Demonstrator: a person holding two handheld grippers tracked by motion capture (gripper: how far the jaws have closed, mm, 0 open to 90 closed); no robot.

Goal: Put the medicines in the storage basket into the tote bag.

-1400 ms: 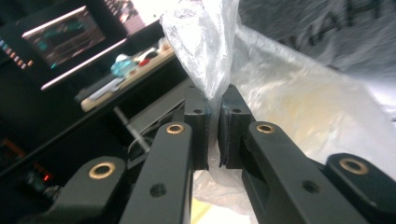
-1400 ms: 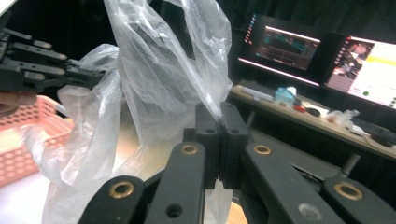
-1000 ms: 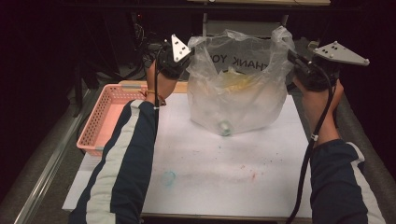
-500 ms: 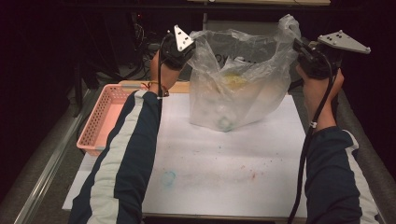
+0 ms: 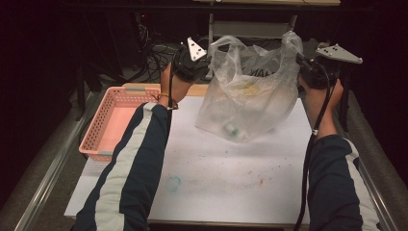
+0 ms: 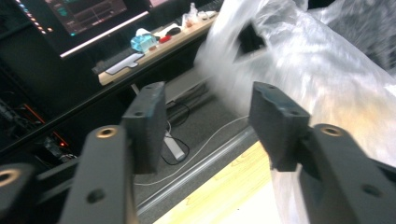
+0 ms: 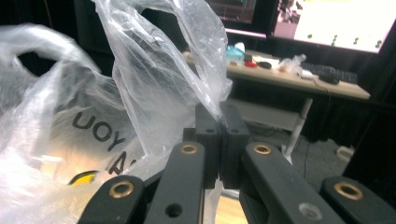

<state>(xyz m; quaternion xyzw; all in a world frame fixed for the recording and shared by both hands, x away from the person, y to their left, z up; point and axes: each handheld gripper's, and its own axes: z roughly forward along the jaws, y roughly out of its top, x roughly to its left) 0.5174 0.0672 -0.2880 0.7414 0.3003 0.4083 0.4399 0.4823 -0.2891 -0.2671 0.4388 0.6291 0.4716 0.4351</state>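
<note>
Between the right fingers (image 7: 219, 135) hangs the bag (image 7: 154, 88), pinched.

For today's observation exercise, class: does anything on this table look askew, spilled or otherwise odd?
The plastic bag hangs lopsided: the right gripper pinches one handle, while the left gripper, jaws just opened, holds nothing, and that side sags. The white sheet is speckled with coloured stains, including a teal smudge.
</note>
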